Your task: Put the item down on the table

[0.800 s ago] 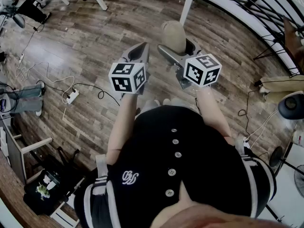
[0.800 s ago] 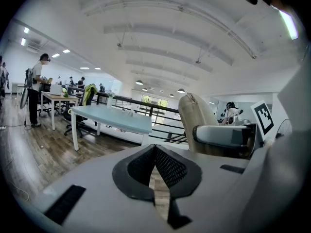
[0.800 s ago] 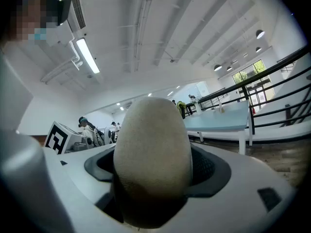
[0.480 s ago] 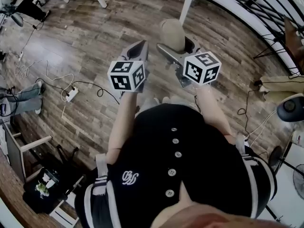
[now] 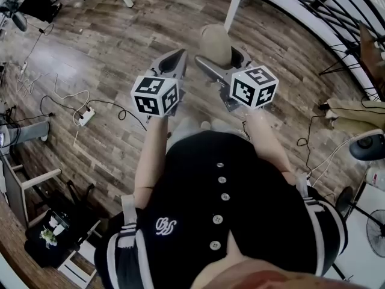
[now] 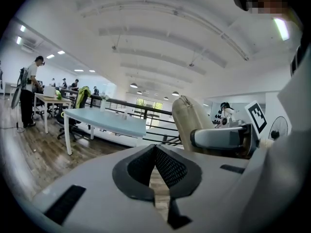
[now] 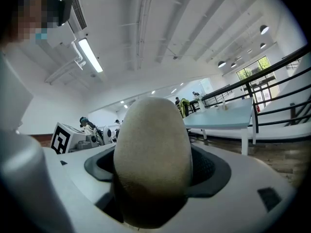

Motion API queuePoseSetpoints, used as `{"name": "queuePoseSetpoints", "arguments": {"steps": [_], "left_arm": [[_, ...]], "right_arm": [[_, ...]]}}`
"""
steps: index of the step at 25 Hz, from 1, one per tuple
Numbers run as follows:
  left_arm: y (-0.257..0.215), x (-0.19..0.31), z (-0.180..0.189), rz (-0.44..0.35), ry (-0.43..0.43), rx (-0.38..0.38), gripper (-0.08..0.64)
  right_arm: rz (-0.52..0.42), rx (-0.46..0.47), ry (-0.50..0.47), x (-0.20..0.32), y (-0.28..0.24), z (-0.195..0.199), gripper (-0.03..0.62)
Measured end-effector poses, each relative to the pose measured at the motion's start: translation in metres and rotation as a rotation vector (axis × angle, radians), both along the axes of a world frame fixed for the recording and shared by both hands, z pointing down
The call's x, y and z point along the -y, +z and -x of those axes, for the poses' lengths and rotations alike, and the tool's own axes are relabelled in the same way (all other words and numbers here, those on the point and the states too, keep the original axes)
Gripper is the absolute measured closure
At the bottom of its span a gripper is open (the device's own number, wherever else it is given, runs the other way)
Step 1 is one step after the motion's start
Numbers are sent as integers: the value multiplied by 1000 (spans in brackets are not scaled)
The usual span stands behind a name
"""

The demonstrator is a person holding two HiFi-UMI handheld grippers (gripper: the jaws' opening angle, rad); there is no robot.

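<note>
- Gripping the beige, egg-shaped, felt-textured item [image 7: 153, 149], the right hand-held gripper [image 5: 221, 58] has both jaws clamped on its sides.
- Left hand-held gripper [image 6: 154, 149]: jaws together, nothing between them.
- Pale blue white-legged table [image 7: 218, 119] stands ahead, apart from the item.

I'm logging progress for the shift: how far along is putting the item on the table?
Done: the pickup. In hand: the right gripper clamps the beige oval item, carried above the wooden floor. The left gripper is shut and empty. Left: reach the blue-topped table ahead and set the item down on it.
</note>
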State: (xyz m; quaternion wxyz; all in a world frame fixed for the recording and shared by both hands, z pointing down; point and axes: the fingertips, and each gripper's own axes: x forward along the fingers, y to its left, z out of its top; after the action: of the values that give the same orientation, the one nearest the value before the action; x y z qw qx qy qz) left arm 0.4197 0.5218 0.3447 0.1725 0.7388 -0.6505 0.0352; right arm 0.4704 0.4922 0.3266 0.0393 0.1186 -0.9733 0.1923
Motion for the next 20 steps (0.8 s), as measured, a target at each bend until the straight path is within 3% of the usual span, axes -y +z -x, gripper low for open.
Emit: {"name": "queuePoseSetpoints", "arguments": {"steps": [11, 15, 20], "left_arm": [[28, 17, 15, 72, -51, -40, 563], [41, 37, 41, 89, -54, -53, 563], [41, 79, 100, 89, -59, -49, 563]], "right_arm": [[-6, -62, 18, 29, 25, 8, 178], [8, -76, 21, 48, 39, 31, 178], [-18, -80, 39, 104, 33, 79, 178]]}}
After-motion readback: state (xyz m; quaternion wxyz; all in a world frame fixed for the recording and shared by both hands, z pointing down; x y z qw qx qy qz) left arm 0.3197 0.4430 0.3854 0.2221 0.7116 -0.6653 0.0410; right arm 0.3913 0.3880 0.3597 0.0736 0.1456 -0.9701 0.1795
